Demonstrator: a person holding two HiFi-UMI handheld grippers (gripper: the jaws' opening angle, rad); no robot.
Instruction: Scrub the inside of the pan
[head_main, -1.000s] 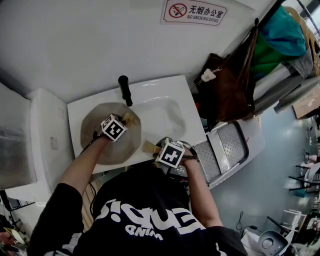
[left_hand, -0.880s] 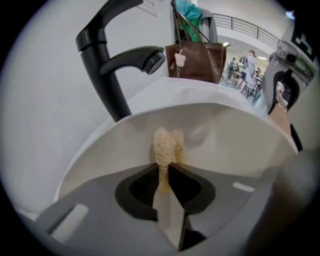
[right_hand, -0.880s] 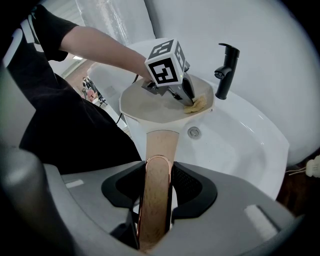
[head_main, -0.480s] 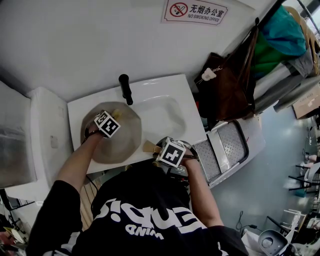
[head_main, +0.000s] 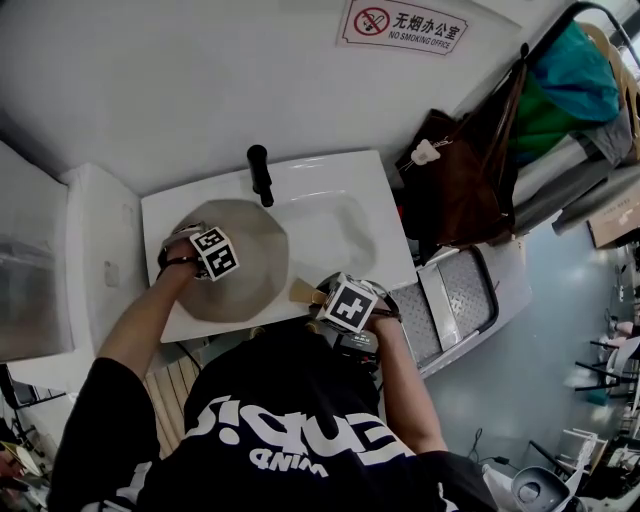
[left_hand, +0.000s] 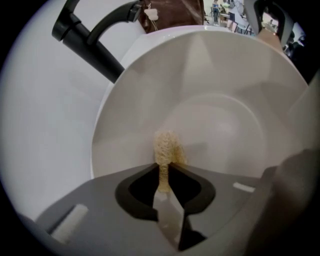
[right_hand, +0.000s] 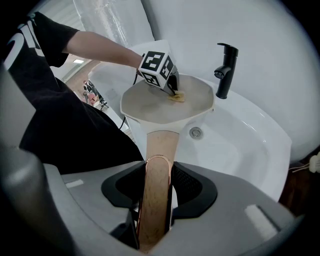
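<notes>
A beige pan (head_main: 250, 270) sits in the white sink (head_main: 330, 190), its wooden handle (head_main: 300, 292) pointing toward me. My right gripper (right_hand: 156, 175) is shut on that handle (right_hand: 157, 150) and holds the pan (right_hand: 150, 107) in place. My left gripper (left_hand: 165, 169) points steeply down into the pan (left_hand: 225, 110), shut on a small yellowish scrub sponge (left_hand: 167, 146) that presses on the pan's inner wall at its left side. In the right gripper view the sponge (right_hand: 176, 96) shows under the left gripper's marker cube (right_hand: 157, 67). From the head view, the cube (head_main: 215, 253) hides the sponge.
A black faucet (head_main: 260, 172) stands at the back of the sink, just behind the pan. The sink drain (right_hand: 196, 132) lies to the right of the pan. A brown bag (head_main: 455, 190) hangs at the right, with a grey step stool (head_main: 450, 300) below it.
My left gripper has slid with the sponge from the pan's back right part to its left side and rolled on its axis. The right gripper and the handle have stayed put.
</notes>
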